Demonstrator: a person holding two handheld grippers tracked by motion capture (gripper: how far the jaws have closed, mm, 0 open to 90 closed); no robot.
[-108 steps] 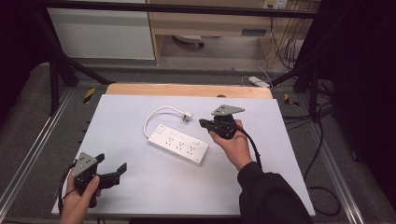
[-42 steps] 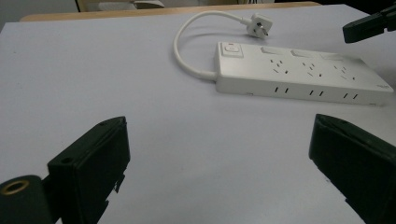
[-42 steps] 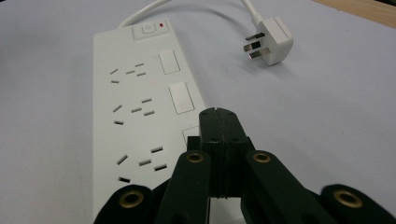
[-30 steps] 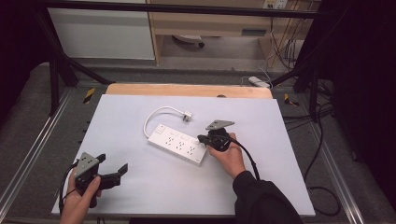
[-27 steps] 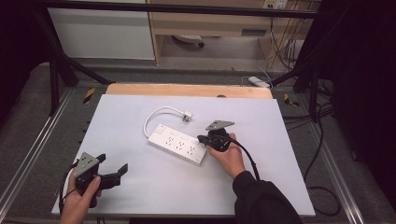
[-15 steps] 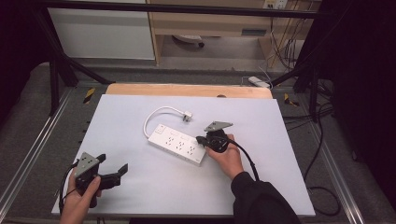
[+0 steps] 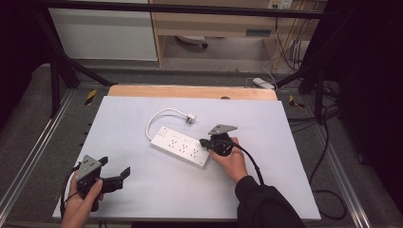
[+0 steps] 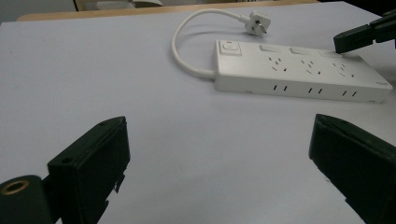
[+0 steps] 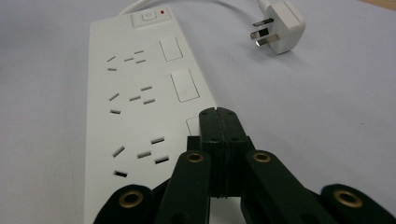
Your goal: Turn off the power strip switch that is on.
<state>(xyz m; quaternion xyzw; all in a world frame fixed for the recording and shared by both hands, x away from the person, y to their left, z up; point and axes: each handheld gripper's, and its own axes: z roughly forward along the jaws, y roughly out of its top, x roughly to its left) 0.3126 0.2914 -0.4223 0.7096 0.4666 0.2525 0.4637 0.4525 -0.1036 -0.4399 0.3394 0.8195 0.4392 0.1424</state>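
A white power strip [image 7: 180, 147] [image 8: 299, 70] [image 9: 140, 107] lies mid-table, its short white cord curling back to a loose plug [image 7: 190, 117] [image 8: 256, 22] [image 9: 279, 31]. My right gripper [image 7: 205, 142] [image 9: 218, 114] is shut with nothing between its jaws; its closed tips rest over the strip's near end, on the third rocker switch. My left gripper [image 7: 116, 174] [image 8: 217, 154] is held near the front left of the table, open and empty, well apart from the strip. The right gripper's tip [image 8: 355, 38] shows above the strip's far end in the left gripper view.
The white table top [image 7: 142, 190] ends in a wooden strip [image 7: 190, 91] at the back. Metal rails [image 7: 28, 156] run along both sides. Cables [image 7: 328, 190] trail on the floor to the right.
The right gripper has come down and left from above the strip's right end until its closed tips sit on the strip. The left gripper has stayed still.
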